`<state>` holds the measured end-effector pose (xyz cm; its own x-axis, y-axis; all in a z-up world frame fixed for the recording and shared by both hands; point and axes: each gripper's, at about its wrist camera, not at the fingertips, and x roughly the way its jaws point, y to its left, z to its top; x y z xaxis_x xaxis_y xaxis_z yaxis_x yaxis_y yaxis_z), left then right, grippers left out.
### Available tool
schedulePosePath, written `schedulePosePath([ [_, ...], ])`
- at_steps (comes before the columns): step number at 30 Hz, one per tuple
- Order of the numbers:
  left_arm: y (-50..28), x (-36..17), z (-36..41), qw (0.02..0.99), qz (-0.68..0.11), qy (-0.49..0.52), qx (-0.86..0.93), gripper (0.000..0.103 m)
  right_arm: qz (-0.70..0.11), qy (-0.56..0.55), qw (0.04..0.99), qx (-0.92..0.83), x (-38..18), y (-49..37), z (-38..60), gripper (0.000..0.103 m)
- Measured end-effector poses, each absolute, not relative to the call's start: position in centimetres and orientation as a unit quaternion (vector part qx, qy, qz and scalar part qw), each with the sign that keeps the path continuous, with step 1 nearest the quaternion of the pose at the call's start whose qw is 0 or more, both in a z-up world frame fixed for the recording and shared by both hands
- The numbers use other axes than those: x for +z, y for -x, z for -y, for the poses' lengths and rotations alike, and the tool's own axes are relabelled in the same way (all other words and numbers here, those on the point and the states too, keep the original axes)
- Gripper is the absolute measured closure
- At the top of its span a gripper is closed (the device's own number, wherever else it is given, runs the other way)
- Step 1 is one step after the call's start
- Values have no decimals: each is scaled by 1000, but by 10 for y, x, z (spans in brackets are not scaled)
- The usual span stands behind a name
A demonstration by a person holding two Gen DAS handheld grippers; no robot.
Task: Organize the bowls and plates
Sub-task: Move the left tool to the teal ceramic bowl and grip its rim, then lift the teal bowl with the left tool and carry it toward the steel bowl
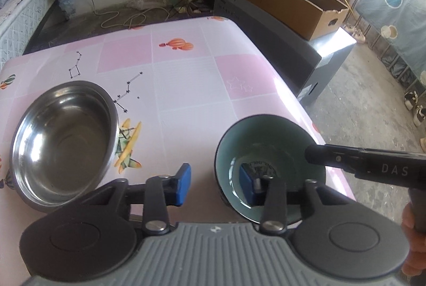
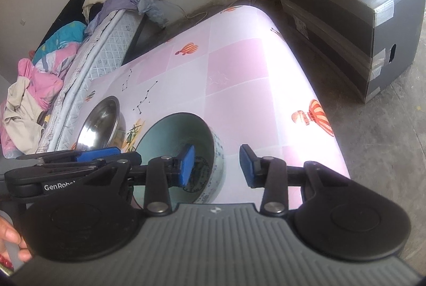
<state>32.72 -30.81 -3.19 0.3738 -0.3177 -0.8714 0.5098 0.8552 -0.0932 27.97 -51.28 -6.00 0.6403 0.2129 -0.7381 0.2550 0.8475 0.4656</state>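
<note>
A teal-lined ceramic bowl (image 1: 266, 142) with a patterned white outside (image 2: 218, 160) stands near the table's right front edge. My left gripper (image 1: 215, 186) is open, astride the bowl's left rim: one blue pad is inside the bowl, the other outside. My right gripper (image 2: 217, 166) is open, astride the bowl's right rim, left pad inside, right pad outside; its finger (image 1: 346, 155) also shows in the left wrist view. A steel bowl (image 1: 64, 142) sits empty to the left; it also shows in the right wrist view (image 2: 102, 123).
The table (image 1: 186, 78) has a pink checked cloth. A grey box (image 2: 359, 32) with a cardboard box (image 1: 293, 3) on it stands to the right. A bed (image 2: 87, 64) with clothes lies left. Cables and clutter lie on the floor behind.
</note>
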Motion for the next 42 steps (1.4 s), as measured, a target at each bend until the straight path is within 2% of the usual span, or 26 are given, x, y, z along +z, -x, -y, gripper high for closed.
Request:
schedulePosePath([
  [7,-328,-42,315,819,-514,-103,-234,74,-428,-285,858,-1,-74,-286,507,82],
  [10,-330,-50,318,813,-523,-112,-229,81,-433,-276,858,-2,-78,-288,503,88],
  [15,-331,-55,320,811,-530,-100,-229,90,-426,-272,863,1,-82,-289,501,89],
  [25,-328,-57,324,817,-528,-98,-210,91,-424,-248,871,-6,-86,-293,493,89],
  [42,-329,-48,318,818,-531,-81,-207,93,-434,-221,873,-21,-78,-302,483,95],
])
